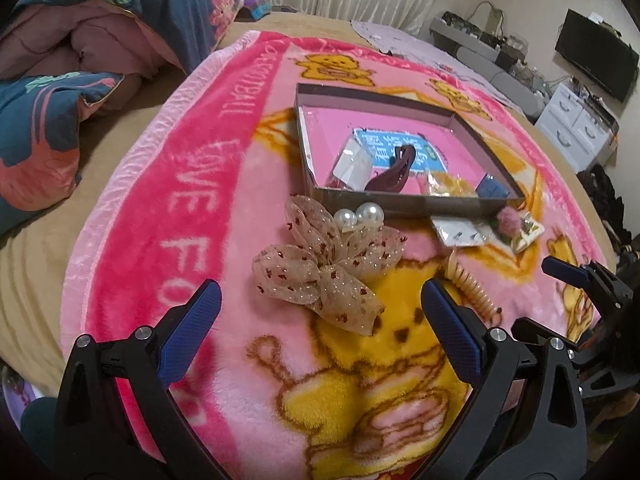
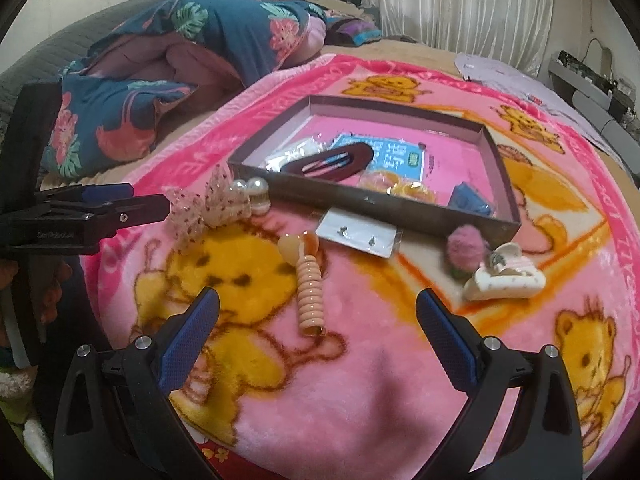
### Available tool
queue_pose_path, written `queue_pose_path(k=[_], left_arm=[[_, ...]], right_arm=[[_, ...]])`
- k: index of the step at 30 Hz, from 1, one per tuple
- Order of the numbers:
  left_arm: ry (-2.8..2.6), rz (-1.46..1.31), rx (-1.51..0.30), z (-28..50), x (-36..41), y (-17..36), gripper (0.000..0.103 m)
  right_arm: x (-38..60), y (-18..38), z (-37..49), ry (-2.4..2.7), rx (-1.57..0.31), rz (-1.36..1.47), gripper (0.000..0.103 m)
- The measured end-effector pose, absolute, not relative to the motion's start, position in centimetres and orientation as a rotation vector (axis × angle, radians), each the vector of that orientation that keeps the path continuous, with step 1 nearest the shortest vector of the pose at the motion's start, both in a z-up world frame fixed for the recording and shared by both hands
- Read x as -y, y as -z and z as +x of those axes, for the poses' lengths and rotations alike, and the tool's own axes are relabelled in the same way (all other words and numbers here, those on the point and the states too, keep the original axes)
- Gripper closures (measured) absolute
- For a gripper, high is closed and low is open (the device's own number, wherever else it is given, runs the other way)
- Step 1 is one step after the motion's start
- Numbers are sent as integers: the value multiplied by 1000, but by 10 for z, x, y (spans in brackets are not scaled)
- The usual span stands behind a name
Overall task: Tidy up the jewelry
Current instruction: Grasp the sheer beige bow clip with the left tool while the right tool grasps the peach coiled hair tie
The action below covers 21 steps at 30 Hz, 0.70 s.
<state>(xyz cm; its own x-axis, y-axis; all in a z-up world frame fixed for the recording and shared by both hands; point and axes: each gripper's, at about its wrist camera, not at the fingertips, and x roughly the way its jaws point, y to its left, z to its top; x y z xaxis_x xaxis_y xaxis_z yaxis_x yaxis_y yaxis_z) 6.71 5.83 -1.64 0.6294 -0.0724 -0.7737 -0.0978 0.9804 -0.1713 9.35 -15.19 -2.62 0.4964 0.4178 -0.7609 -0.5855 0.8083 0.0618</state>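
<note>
Both grippers hover over a pink bear-print blanket (image 2: 360,380). Left gripper (image 1: 320,320): jaws wide, empty, framing a mesh bow (image 1: 324,268) with two pearls (image 1: 358,214) at its far edge. Right gripper (image 2: 318,320): jaws wide, empty, with a peach spiral hair tie (image 2: 308,284) lying between its fingertips. Beyond, a shallow tray (image 2: 500,152) holds a dark oval hair clip (image 2: 328,162) and packets. Near the tray's front wall lie an earring card (image 2: 358,234), a pink pompom (image 2: 466,248) and a cream claw clip (image 2: 504,280).
</note>
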Motion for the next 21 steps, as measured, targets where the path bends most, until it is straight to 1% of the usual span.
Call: queue_pose_path(k=[7,8,11,13,14,15,18,19,21], left_arm=[[-17,-159,-919,75,-49,33,10],[-20,-157,-924,77,-49,35,10],[-14,-160,-930,80,-49,41,10],[-17,-156,-925,82,-49,43,10],[-16,-156,-922,84,-48,44,10],[-15,-158,-924,85,-49,46,10],[-1,-181,-932,91,-50,51,10],[1,-187,-935,92,-50,52,10],[5,-202,-944,96,-52,56,10]], right_arm=[[138,50,110,-606,-895,-240,7],[135,54,112,-608,-903,-247,11],[126,64,116,-612,-927,-266,19],[120,69,116,-613,-945,-274,27],[118,72,115,-611,-943,-288,33],[116,73,114,-609,-937,-298,35],[114,71,109,-632,-920,-325,57],[113,70,109,-637,-915,-330,61],[114,68,107,-643,-906,-332,77]])
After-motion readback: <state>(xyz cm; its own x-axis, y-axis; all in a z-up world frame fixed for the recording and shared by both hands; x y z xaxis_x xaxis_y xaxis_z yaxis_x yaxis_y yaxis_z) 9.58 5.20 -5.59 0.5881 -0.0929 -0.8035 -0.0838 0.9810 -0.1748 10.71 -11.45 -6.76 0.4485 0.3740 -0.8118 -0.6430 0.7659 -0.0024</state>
